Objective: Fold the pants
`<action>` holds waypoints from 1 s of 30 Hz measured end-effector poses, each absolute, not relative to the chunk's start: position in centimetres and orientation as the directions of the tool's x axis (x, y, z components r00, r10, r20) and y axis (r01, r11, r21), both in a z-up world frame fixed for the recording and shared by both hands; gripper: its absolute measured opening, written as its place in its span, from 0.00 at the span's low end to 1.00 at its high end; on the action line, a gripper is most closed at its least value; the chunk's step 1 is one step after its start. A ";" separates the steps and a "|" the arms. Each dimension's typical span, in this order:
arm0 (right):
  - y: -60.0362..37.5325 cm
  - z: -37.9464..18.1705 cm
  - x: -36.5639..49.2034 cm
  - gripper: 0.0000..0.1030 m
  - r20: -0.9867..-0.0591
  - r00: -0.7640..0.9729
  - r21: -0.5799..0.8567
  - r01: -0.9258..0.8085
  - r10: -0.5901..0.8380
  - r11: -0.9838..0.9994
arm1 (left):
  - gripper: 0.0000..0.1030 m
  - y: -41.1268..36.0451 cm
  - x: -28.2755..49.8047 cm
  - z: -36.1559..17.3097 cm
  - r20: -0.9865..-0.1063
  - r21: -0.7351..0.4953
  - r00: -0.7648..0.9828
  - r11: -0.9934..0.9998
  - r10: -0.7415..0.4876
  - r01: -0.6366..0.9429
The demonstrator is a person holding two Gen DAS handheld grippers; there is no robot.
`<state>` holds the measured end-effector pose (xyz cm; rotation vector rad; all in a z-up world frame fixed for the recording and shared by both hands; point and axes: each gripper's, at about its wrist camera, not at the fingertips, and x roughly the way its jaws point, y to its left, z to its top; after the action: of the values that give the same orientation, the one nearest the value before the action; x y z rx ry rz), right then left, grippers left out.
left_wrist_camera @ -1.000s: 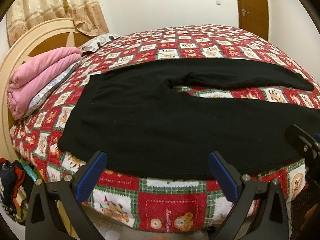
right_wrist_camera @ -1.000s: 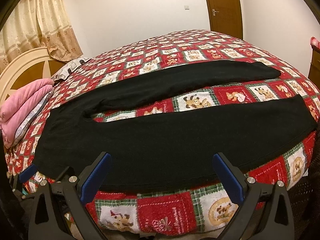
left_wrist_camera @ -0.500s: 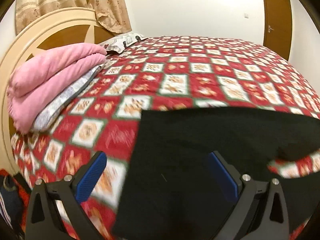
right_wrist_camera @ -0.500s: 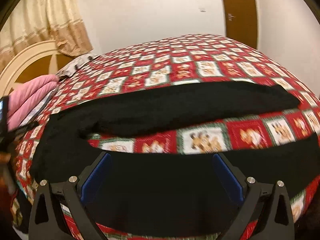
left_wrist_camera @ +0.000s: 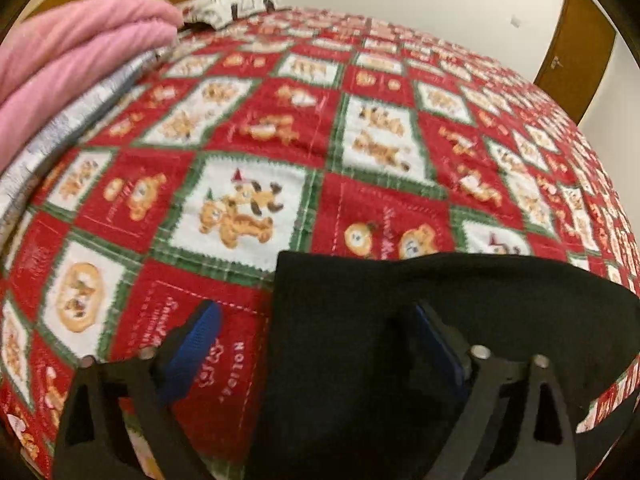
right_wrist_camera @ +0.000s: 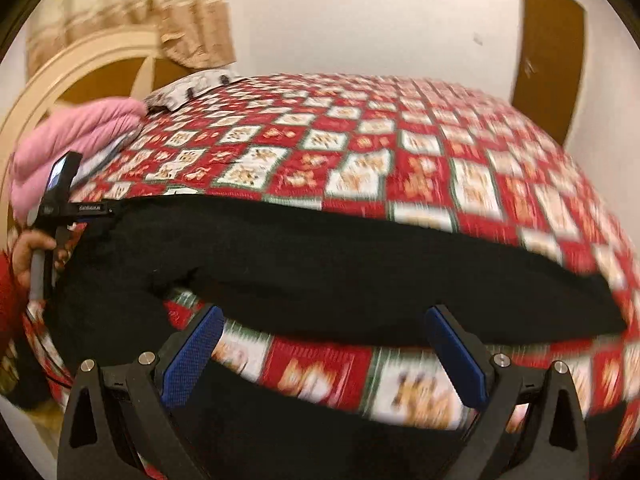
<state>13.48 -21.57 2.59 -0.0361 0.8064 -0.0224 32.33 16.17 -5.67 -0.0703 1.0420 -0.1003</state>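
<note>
the left gripper (left_wrist_camera: 316, 344) has swung to the black pants (left_wrist_camera: 400, 320) waist corner at 6 o'clock — jaws closing around it, not yet clamped; right gripper (right_wrist_camera: 324, 344) jaws spread, empty — fold starting.

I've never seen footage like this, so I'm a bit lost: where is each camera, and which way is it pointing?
Left wrist: rides on the left gripper, facing down at the corner of the black pants on the quilt; its jaws are closing around that corner.
Right wrist: rides on the right gripper, facing across the bed along the pants; jaws open. The person's hand holding the left gripper shows at left.
Both show: pants, quilt, pink blanket, door.
</note>
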 end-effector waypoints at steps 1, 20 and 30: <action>-21.6 2.6 14.3 0.98 -0.718 0.695 -0.075 -0.020 -0.041 0.997 | 0.89 16.3 32.4 -5.9 -0.856 -0.111 0.503 0.993 -0.118 0.044; -27.3 -6.8 32.9 0.88 -0.916 0.385 -0.022 -0.326 0.112 0.945 | 0.71 15.7 32.7 -5.7 -0.800 -0.068 0.585 0.989 -0.132 0.130; -26.0 -2.4 28.8 0.04 -0.895 0.420 0.003 -0.327 0.148 0.945 | 0.22 15.6 31.9 -4.2 -0.769 -0.178 0.593 0.971 -0.239 0.161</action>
<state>28.76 -26.03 -2.44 -0.1824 1.0987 0.2998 31.92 15.56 -4.16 -0.0924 0.9073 -0.2332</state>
